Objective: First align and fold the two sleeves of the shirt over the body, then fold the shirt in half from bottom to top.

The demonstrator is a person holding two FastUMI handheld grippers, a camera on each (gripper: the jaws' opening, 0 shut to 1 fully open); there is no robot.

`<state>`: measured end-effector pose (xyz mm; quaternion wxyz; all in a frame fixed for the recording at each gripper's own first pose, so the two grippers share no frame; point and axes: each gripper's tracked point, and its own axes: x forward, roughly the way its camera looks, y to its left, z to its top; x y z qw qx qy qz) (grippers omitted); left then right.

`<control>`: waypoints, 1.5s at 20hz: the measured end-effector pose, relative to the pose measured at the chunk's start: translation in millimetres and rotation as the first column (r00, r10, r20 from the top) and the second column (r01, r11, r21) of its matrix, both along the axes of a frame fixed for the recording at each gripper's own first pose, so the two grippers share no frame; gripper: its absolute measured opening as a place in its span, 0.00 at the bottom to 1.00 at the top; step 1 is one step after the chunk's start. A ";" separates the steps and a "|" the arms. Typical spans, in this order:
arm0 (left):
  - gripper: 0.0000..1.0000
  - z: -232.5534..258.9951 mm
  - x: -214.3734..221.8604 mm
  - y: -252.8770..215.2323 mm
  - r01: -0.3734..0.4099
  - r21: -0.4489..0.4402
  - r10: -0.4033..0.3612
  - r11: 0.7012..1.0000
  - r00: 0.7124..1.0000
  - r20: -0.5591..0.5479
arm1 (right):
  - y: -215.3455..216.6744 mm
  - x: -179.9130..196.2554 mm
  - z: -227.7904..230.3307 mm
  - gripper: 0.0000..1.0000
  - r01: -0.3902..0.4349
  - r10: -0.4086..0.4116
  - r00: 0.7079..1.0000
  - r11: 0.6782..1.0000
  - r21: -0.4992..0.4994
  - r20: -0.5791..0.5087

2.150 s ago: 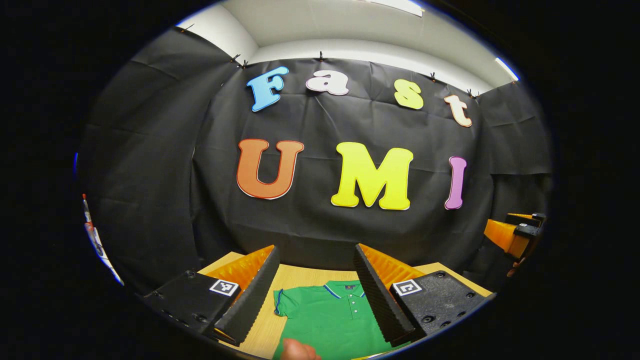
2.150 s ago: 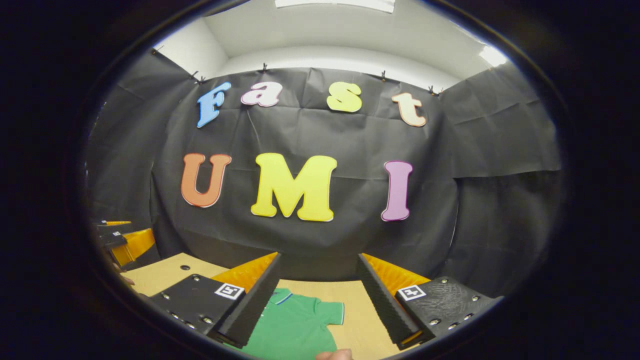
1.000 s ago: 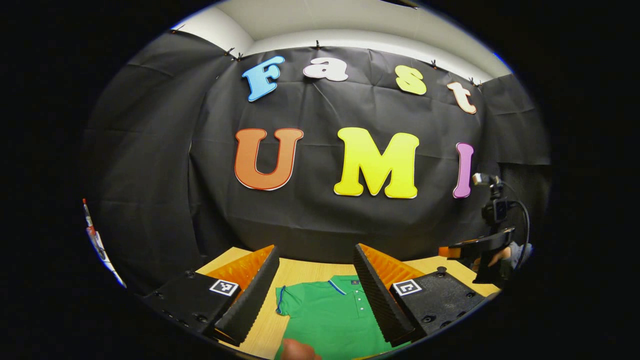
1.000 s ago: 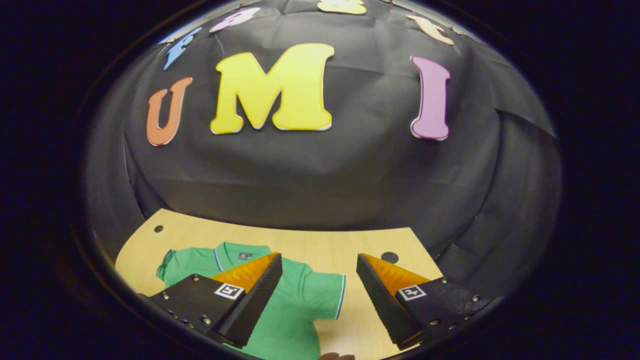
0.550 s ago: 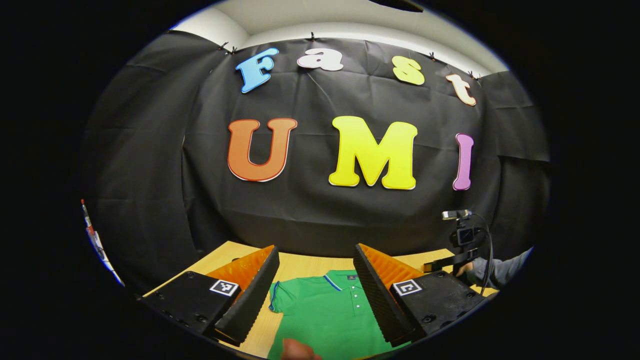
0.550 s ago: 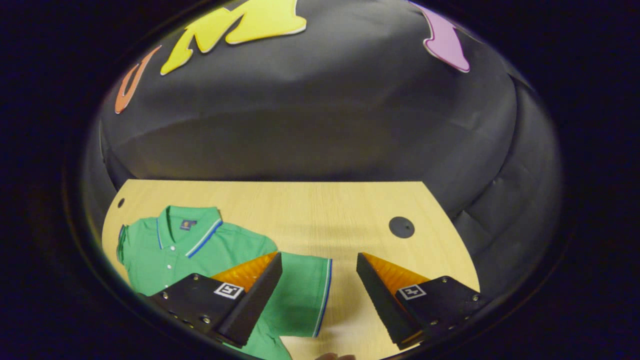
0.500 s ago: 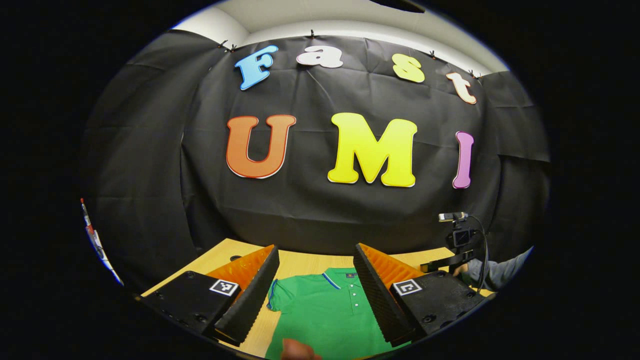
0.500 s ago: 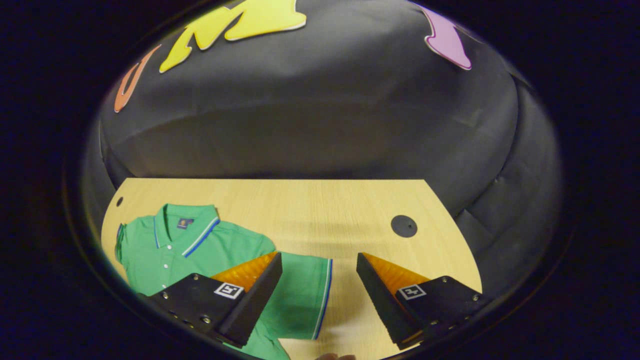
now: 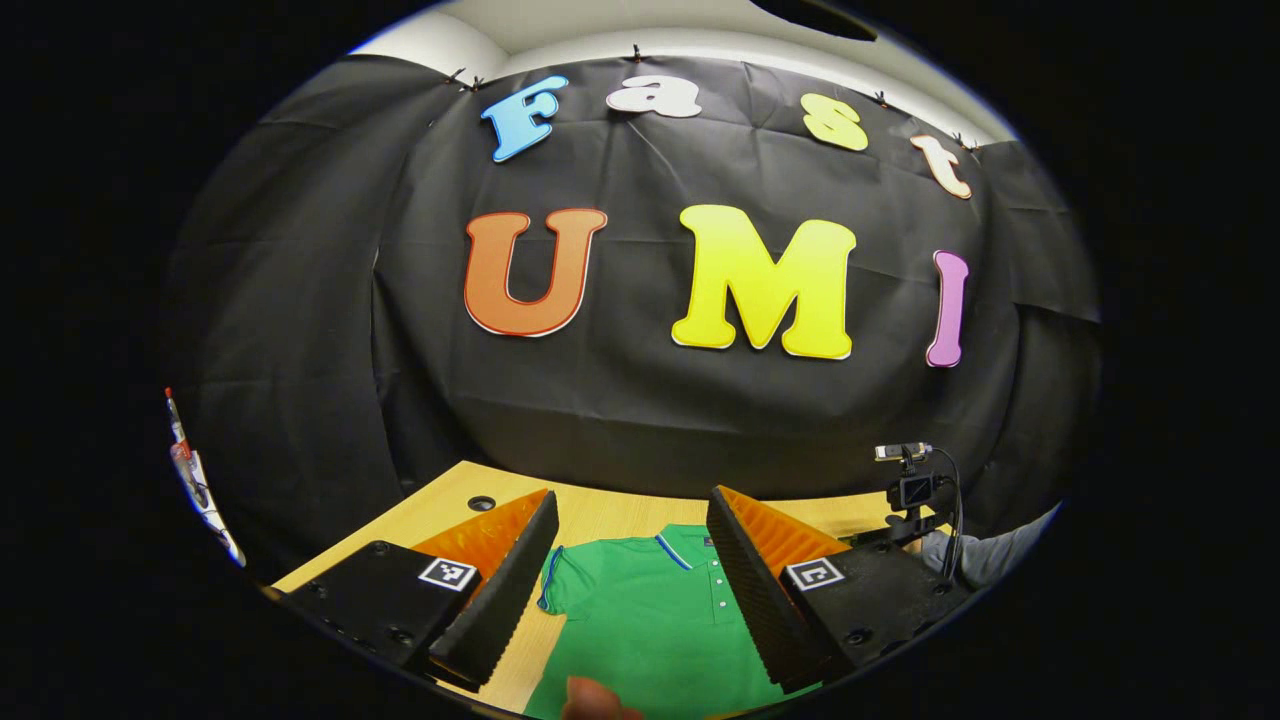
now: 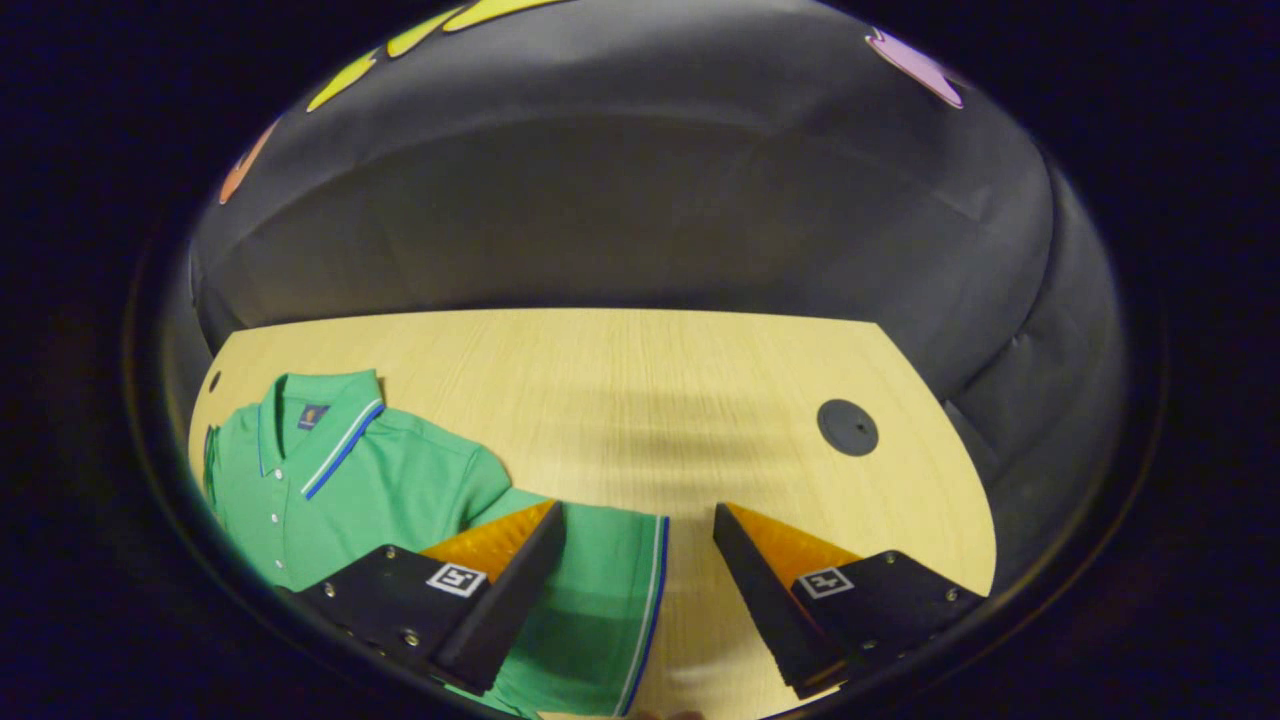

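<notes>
A green polo shirt (image 10: pixel 390 490) with blue-and-white trim lies flat, front up, on the wooden table (image 10: pixel 620 390), its collar (image 10: pixel 320 420) toward the far wall. My right gripper (image 10: pixel 638 510) hovers open over the shirt's short sleeve (image 10: pixel 600 590); the striped cuff edge lies between the two fingers. My left gripper (image 9: pixel 632 497) is open above the shirt (image 9: pixel 640 620), its fingers framing the other sleeve (image 9: pixel 565 585) and the button placket. In the left gripper view the right gripper (image 9: pixel 905 515) shows far off on the right, held by a person's sleeved arm (image 9: pixel 985 555).
A round black plug (image 10: pixel 847 427) sits in the table to the right of the shirt, and a small hole (image 10: pixel 213 381) near the far left corner. Black cloth walls close off the table's far side. A thumb (image 9: pixel 590 700) shows at the bottom edge.
The right gripper has tipped down and come lower over the shirt's sleeve. The left gripper has tilted down slightly and stays open above the shirt.
</notes>
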<state>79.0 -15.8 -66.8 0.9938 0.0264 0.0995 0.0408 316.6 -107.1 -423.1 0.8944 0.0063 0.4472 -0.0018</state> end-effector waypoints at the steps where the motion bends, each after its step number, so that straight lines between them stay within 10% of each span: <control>1: 0.96 0.1 0.5 0.0 0.000 -0.005 0.000 1.000 1.000 -0.003 | 2.3 0.9 -2.4 0.99 0.030 -0.030 1.000 0.999 0.022 -0.005; 2: 0.96 -2.3 -0.1 0.1 -0.001 -0.010 0.001 1.000 1.000 -0.009 | -0.5 1.6 -2.5 0.98 0.054 -0.053 0.999 0.998 0.026 -0.011; 5: 0.97 -8.7 -1.3 -1.8 -0.001 -0.015 0.001 1.000 1.000 -0.027 | -5.7 1.6 1.4 0.17 0.097 -0.097 0.995 0.994 0.050 -0.001; 7: 0.96 -8.6 -2.2 -0.9 -0.002 -0.009 0.001 1.000 1.000 -0.029 | -4.2 -0.2 -0.1 0.02 0.113 -0.112 0.994 0.993 0.045 -0.008; 30: 0.96 -3.0 -13.0 -6.6 0.016 0.004 -0.016 1.000 0.999 -0.029 | 77.8 -32.0 73.2 0.01 -0.110 0.102 0.988 0.992 0.061 0.116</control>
